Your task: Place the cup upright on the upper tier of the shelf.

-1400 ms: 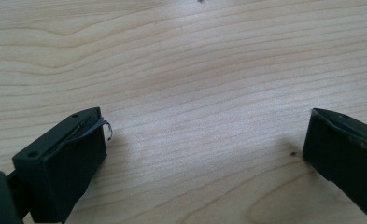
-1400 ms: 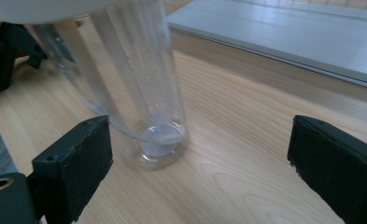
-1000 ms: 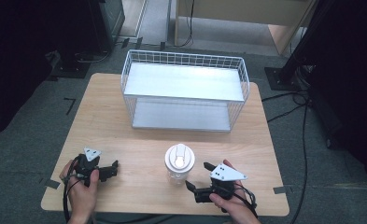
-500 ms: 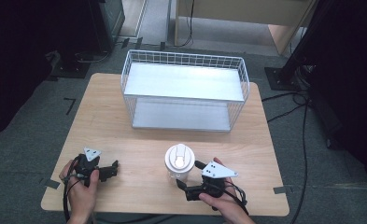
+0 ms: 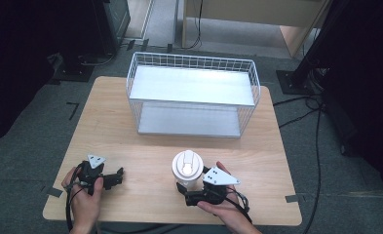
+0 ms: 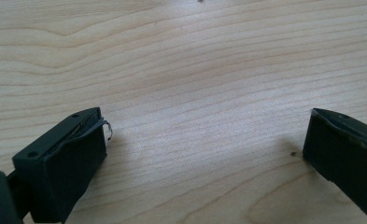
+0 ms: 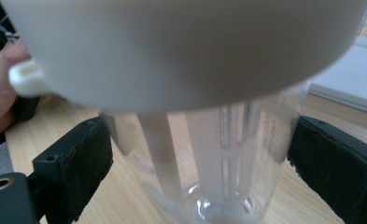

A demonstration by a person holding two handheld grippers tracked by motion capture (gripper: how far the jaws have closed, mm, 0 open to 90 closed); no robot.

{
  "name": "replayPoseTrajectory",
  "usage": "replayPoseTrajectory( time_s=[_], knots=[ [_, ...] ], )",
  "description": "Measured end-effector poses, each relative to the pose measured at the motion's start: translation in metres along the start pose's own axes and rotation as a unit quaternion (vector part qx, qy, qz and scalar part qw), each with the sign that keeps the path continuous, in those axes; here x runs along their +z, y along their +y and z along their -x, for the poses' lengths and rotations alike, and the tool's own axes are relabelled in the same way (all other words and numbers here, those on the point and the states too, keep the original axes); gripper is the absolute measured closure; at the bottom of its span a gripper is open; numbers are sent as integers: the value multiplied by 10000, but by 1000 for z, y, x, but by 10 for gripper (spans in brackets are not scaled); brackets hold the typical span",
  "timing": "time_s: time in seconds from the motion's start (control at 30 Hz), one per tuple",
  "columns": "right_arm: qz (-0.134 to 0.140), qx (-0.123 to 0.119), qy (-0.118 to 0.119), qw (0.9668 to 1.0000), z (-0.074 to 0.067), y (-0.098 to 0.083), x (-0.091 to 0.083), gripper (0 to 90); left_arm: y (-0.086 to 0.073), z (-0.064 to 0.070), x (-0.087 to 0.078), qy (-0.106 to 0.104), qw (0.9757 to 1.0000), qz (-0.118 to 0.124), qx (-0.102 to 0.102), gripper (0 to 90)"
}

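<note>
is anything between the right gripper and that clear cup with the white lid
Nothing visible. In the right gripper view the clear cup already sits between the right gripper pads, one on each side, with slim gaps and bare table. The high view shows the gripper right against the cup's near side.

The cup (image 5: 187, 171) is clear with a white lid (image 5: 187, 164). Behind the cup, the wire basket (image 5: 194, 95) is white. The table (image 5: 145, 146) shows pale wood grain. Both grippers are black.
</note>
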State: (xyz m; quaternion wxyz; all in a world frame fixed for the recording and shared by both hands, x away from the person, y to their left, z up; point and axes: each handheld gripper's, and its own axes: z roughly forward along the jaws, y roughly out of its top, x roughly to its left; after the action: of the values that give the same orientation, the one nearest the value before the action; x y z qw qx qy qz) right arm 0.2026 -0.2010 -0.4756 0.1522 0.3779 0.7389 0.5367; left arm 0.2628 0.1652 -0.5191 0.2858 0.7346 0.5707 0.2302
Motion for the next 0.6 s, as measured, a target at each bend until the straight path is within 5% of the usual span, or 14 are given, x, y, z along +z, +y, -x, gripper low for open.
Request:
replayPoseTrajectory(
  time_s=[0.6],
  knots=[
    [894,-204,-452,9948,-15,6,2,139,0,0,0,0,10000,0,2,0]
  ],
)
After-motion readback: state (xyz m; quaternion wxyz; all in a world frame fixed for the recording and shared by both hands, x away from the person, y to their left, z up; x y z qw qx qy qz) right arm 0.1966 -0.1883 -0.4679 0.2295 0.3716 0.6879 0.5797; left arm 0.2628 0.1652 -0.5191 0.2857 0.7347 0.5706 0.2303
